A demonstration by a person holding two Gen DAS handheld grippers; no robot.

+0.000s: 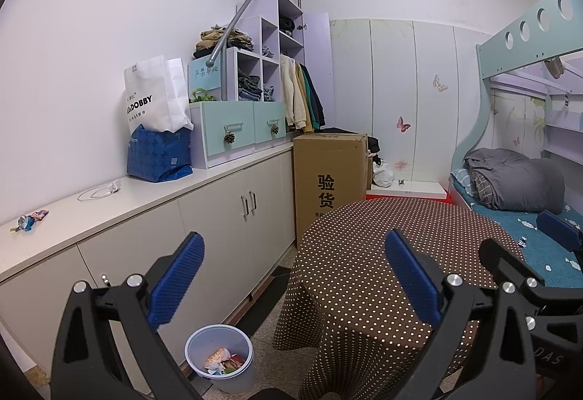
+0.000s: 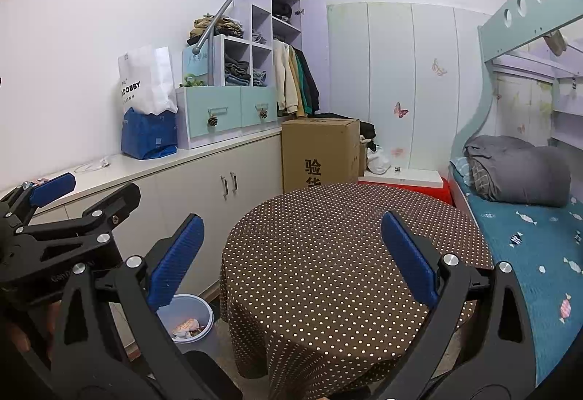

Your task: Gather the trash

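A crumpled wrapper [image 1: 29,219] lies on the white counter [image 1: 153,196] at the far left. A clear plastic scrap [image 1: 98,192] lies further along the counter. On the floor below stands a translucent bin [image 1: 218,356] with wrappers inside, also in the right wrist view as the bin [image 2: 189,320]. My left gripper [image 1: 295,276] is open and holds nothing, hovering above the bin and the table's left edge. My right gripper [image 2: 293,258] is open and empty over the polka-dot table [image 2: 328,254]. The left gripper [image 2: 102,187] shows at the left and partly hides the wrapper.
A cardboard box [image 1: 328,181] stands between the low cabinet and the table. A blue bag [image 1: 158,157] and a white bag [image 1: 155,94] sit on the counter beside drawers and shelves. A bunk bed [image 2: 528,236] with a grey duvet lies to the right.
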